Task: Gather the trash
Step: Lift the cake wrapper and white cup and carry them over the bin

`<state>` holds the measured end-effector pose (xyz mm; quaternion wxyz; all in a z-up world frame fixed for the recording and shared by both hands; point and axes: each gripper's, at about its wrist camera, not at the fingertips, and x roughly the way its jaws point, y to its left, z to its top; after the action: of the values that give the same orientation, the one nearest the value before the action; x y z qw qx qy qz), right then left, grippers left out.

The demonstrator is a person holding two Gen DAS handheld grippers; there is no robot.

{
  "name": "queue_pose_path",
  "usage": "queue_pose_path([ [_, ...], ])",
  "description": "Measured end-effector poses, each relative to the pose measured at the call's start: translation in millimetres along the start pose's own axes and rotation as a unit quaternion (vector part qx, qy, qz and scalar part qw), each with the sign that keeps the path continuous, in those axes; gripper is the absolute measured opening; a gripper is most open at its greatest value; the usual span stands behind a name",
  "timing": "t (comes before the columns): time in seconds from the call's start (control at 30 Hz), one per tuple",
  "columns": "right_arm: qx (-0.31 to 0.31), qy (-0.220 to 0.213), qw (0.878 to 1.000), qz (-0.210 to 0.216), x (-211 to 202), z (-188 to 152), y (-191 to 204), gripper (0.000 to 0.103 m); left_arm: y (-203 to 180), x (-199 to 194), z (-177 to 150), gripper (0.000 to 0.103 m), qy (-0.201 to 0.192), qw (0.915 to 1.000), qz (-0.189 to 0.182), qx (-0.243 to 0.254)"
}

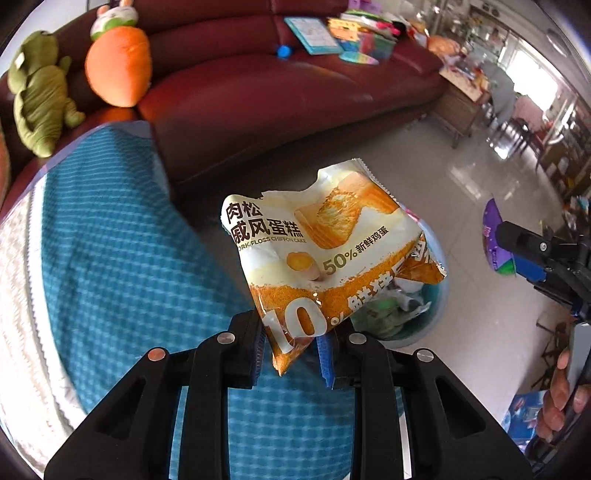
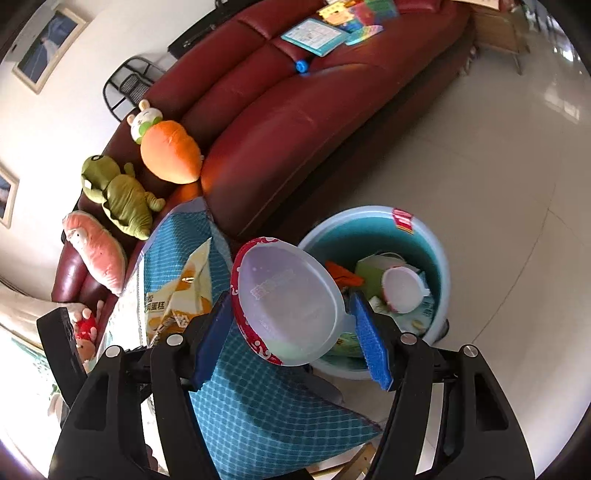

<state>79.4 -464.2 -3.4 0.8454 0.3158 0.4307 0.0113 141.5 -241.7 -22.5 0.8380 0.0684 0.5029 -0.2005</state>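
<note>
— Two grippers, two pieces of trash. What has the left gripper (image 1: 292, 349) got?

— Its fingers (image 1: 326, 355) are closed on the lower corner of an orange and cream chiffon cake wrapper (image 1: 325, 258). The wrapper is torn open along its top edge and stands up crumpled above the fingers, in the air over the edge of the tabletop (image 1: 122, 266), which has a blue checked cloth on it.

— And what lies behind the wrapper?

— A pale blue waste bin (image 1: 417, 328) on the tiled floor (image 1: 424, 162); only part of its rim shows past the wrapper, with crumpled packaging inside.

— The right gripper (image 2: 291, 328)?

— Its blue-padded fingers (image 2: 371, 341) are fairly wide apart, with a clear plastic lid (image 2: 291, 306) with a red patterned rim between them. The right pad meets the lid's small tab; whether the left pad touches the rim I cannot tell. The lid is tilted, its hollow side toward the camera, just beside the bin (image 2: 441, 280) and over the tabletop's corner.

— What is in the bin from that side?

— A white cup (image 2: 402, 290), green cartons, an orange scrap. A red and white label hangs on the far rim.

— Anything else around?

— A dark red leather sofa (image 2: 295, 122) with a carrot plush (image 2: 170, 155), a green frog plush (image 2: 118, 195) and picture books (image 2: 314, 35) on it.
</note>
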Motion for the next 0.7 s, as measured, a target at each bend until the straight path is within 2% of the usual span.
queue_pose_path([
  [0.37,0.02,0.004,0.999,-0.028,1.3,17.3,-29.5,0.062,-52.0,49.6,17.7,0.027,0.031,0.9985,-0.038,0.022],
  [0.6,0.023,0.01,0.998,-0.055,1.9,25.0,-40.7,0.062,-66.8,79.2,26.1,0.028,0.047,0.9967,-0.062,0.024],
  [0.7,0.02,0.01,0.998,-0.065,1.8,27.4,-40.7,0.062,-74.8,92.3,31.6,0.041,0.045,0.9962,-0.069,0.028],
])
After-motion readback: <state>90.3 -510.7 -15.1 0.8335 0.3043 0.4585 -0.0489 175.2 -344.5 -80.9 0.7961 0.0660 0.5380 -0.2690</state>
